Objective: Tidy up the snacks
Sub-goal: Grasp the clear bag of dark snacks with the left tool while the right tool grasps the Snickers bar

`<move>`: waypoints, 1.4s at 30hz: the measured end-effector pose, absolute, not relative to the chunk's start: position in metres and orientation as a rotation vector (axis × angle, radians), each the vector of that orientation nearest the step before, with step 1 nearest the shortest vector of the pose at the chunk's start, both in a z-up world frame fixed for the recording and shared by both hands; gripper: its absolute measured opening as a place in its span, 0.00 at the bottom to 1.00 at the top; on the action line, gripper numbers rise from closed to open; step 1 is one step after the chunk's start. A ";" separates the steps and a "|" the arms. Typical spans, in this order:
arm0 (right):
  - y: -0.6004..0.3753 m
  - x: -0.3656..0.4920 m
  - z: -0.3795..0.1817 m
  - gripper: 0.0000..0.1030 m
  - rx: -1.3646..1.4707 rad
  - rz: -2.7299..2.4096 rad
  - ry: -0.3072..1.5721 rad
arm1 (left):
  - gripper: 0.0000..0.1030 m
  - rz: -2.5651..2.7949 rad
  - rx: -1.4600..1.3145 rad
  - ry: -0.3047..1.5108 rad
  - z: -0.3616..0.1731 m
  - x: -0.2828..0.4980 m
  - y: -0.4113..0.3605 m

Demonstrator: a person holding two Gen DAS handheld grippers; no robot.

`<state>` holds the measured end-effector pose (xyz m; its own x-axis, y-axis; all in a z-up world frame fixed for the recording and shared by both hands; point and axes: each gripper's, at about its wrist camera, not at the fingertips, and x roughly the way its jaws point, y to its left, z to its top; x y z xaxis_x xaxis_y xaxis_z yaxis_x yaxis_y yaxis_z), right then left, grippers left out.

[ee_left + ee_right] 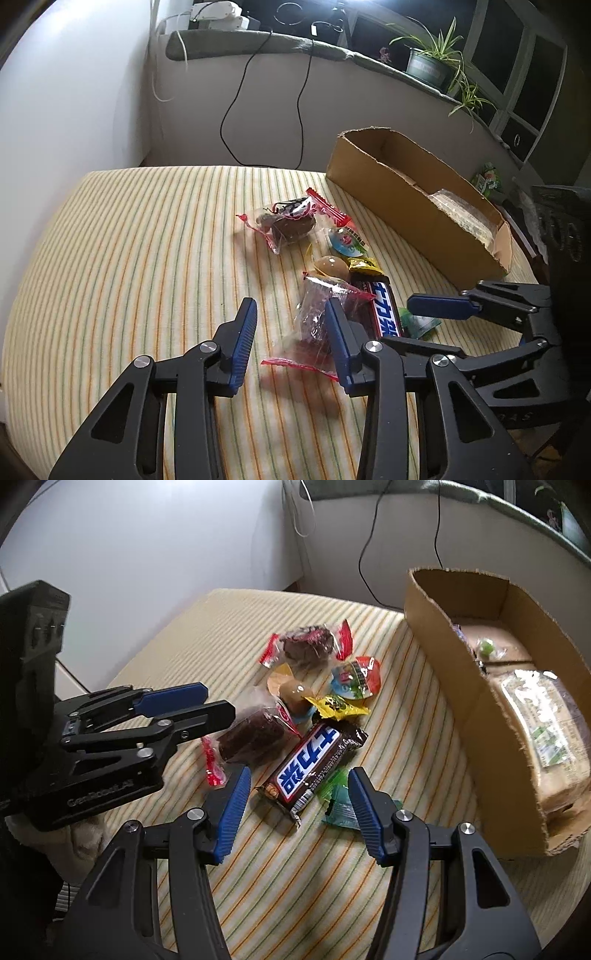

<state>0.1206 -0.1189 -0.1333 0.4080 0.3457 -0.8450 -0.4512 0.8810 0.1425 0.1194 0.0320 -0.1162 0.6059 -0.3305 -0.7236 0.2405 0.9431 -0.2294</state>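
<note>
Beyond the work area you have a grey ledge (258, 38) running along the white wall (66, 96). Two black cables (236, 96) hang down from it. On the ledge stands a spider plant (439, 48) in a grey-green pot (424, 68), with dark windows (517, 55) behind it. A striped cloth (129, 240) covers the counter.

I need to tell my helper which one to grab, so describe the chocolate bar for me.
Find the cardboard box on the striped cloth. In the snack pile beside it, the chocolate bar lies nearest the right gripper: long, brown wrapper, big blue-and-white lettering.
</note>
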 end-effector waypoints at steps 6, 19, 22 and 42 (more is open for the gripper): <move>-0.118 0.131 -0.140 0.56 -0.103 0.491 1.055 | 0.35 -0.354 -0.128 0.857 -0.115 0.118 0.033; -0.111 0.138 -0.146 0.40 -0.142 0.492 1.076 | 0.35 -0.408 -0.097 0.901 -0.125 0.124 0.020; -0.112 0.138 -0.146 0.37 -0.151 0.489 1.078 | 0.36 -0.421 -0.106 0.908 -0.127 0.128 0.019; -0.115 0.124 -0.144 0.31 -0.146 0.528 1.073 | 0.29 -0.395 -0.149 0.889 -0.126 0.112 0.035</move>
<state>0.1243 -0.1146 -0.1437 0.3671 0.3402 -0.8658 -0.4788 0.8670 0.1377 0.1115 0.0348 -0.1255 0.5637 -0.3954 -0.7253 0.2731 0.9178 -0.2881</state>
